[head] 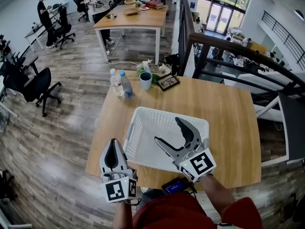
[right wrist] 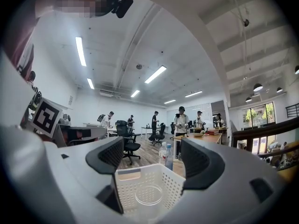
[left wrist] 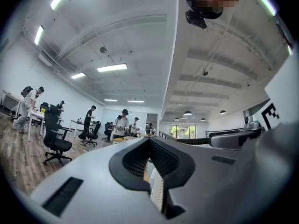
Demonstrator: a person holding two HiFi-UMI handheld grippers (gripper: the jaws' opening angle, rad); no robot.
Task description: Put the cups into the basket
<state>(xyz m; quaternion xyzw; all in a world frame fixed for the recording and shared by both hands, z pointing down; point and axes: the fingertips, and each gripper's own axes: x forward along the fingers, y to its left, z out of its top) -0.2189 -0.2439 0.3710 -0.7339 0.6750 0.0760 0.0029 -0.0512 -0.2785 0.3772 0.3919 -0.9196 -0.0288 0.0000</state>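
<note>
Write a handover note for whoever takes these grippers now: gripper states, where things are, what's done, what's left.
Left gripper: shut, empty, at the front edge of the table.
Right gripper: open, empty, over the white basket.
Green cup stands at the far edge beside two bottles, not in the basket.
A clear round rim lies inside; possibly a cup.
Left: basket the green cup.

Bottles (head: 121,84) flank the cup (head: 146,80) leftward, a frame (head: 167,82) rightward; front open.

Basket (head: 167,114) on the table (head: 228,109), cup (head: 146,80) behind it, bottles (head: 120,83) just left of the cup.
</note>
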